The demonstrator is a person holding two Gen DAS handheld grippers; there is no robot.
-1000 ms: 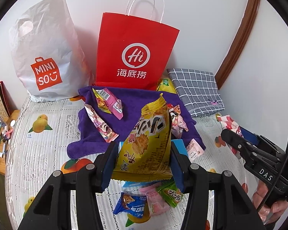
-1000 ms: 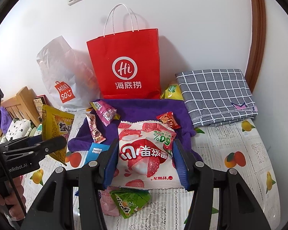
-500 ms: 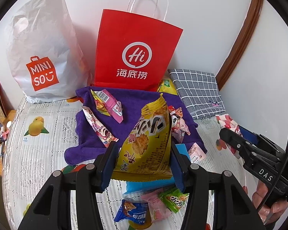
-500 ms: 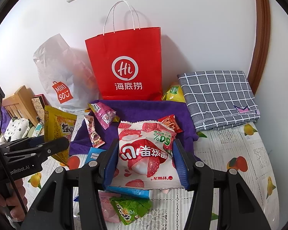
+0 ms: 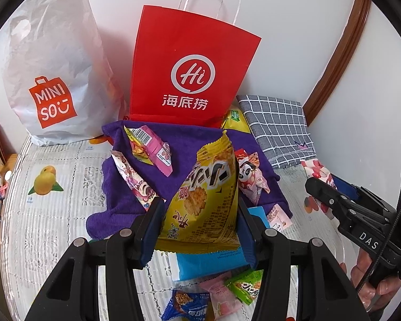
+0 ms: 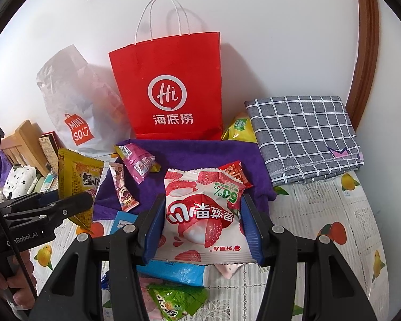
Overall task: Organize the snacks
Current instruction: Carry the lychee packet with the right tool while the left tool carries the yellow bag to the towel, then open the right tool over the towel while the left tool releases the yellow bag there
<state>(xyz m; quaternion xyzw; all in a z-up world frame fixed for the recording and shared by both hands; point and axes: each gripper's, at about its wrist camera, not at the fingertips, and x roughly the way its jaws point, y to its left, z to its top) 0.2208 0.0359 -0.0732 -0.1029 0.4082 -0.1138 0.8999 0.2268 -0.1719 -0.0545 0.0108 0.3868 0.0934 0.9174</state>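
Left wrist view: a yellow cracker bag (image 5: 205, 200) stands upright, clamped between the blue pads of the left gripper (image 5: 200, 230), above a purple towel (image 5: 184, 144) strewn with small snack packets; right wrist view: a white lychee-printed snack bag (image 6: 203, 214) is pinched in the right gripper (image 6: 201, 227) over the same towel; behind stand a red paper bag (image 6: 171, 91) and a white plastic shopping bag (image 5: 53, 75) against the wall, a folded grey checked cloth (image 6: 304, 136) to the right; a blue packet (image 5: 208, 264) and a green sachet (image 6: 173, 299) lie on the fruit-print tablecloth (image 5: 53, 214) beneath.
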